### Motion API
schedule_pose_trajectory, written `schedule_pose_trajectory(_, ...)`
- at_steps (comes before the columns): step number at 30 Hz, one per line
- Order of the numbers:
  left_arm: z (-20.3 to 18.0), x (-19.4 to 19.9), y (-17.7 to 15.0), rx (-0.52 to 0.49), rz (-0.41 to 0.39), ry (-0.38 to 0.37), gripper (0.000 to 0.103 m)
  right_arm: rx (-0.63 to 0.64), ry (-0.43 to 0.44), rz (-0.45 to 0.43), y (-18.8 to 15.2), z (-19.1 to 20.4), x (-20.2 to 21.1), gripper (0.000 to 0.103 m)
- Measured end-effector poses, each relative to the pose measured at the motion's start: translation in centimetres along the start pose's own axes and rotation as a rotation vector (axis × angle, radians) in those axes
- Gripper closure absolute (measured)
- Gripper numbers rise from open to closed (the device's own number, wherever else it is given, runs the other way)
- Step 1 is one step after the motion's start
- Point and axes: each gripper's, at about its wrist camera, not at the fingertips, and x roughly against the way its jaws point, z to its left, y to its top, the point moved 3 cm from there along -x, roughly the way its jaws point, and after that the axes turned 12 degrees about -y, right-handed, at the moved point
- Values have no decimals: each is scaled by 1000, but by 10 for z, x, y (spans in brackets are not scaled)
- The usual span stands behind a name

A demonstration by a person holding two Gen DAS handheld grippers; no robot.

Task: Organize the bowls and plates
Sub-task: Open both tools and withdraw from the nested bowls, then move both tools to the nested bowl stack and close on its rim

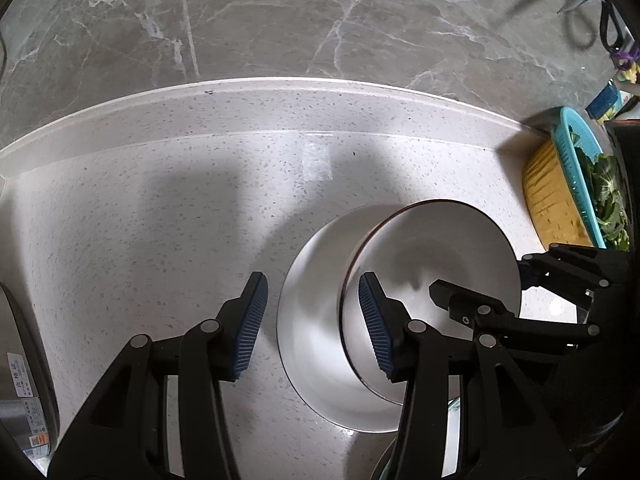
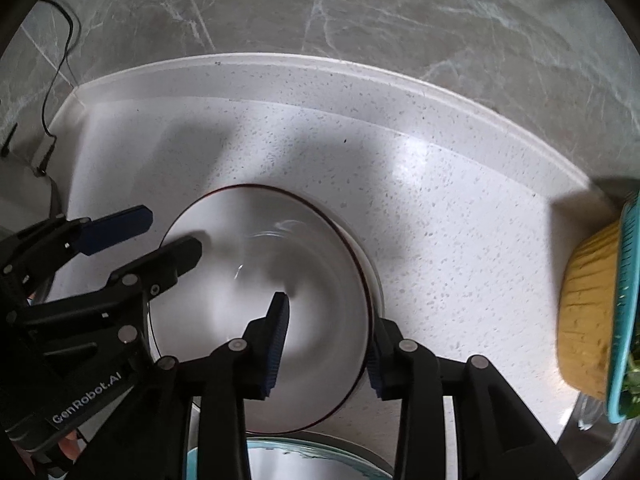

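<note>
Looking from the left wrist camera, the left gripper (image 1: 312, 328) hangs over the speckled white countertop (image 1: 140, 208) with its jaws spread wide and nothing between them. Its right finger crosses in front of a white bowl with a dark rim line (image 1: 436, 280); I cannot tell if it touches the bowl. This bowl is tilted and sits inside a larger white bowl (image 1: 312, 312), at about 4 o'clock from the centre of the view. The right gripper (image 1: 476, 280) comes in from 3 o'clock, and its two fingers stand on either side of the rim of the tilted bowl. At 3 o'clock near the edge is a turquoise colander (image 1: 580, 148) with green leaves, set in a yellow basin (image 1: 548, 196). A grey marble wall (image 1: 320, 20) fills the upper part.

From the right wrist camera, the right gripper (image 2: 328, 340) straddles the wall of the dark-rimmed white bowl (image 2: 224, 280): one finger is inside, the other outside, at 5 o'clock on the rim. The jaws are narrow, but a small gap shows, so a firm grip I cannot confirm. The outer bowl (image 2: 374, 276) shows only as a thin edge at the right side. The left gripper (image 2: 160, 236) enters from 9 o'clock, wide, over the bowl's left rim. A turquoise-rimmed plate (image 2: 304, 460) lies at 6 o'clock. The colander (image 2: 624, 300) and basin (image 2: 588, 312) are at 3 o'clock.
</note>
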Motion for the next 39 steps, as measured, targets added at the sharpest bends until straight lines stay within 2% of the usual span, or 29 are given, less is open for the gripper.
schedule_pose_trajectory(8,3,2,3,17,-14,-14,57,27,-33,-7,2,-3,7,59)
schedule_pose_trajectory(10,4,3,3,29,-21,-26,57,34,-35,-14,3,0,7,50)
schedule_pose_trajectory(11,3,3,3,33,-21,-32,57,37,-37,-20,3,0,8,41)
schedule_pose_trajectory(14,1,4,4,33,-27,-48,54,44,-38,-25,4,0,8,39)
schedule_pose_trajectory(18,1,9,5,47,-49,-61,54,28,-8,-28,4,-3,10,39)
schedule_pose_trajectory(21,5,24,5,74,-102,-89,53,-4,32,-56,6,-13,23,39)
schedule_pose_trajectory(24,9,33,-2,52,-100,-89,51,-65,55,-111,7,-40,36,39)
schedule_pose_trajectory(27,16,40,-14,50,-97,-97,50,-129,64,-122,-1,-75,35,39)
schedule_pose_trajectory(29,29,43,-24,79,-100,-78,50,-151,47,-105,-8,-92,25,40)
schedule_pose_trajectory(32,42,38,-40,103,-74,-77,50,-155,60,-47,-24,-104,2,51)
schedule_pose_trajectory(39,46,15,-59,113,-25,-59,50,-158,98,9,-43,-94,-32,52)
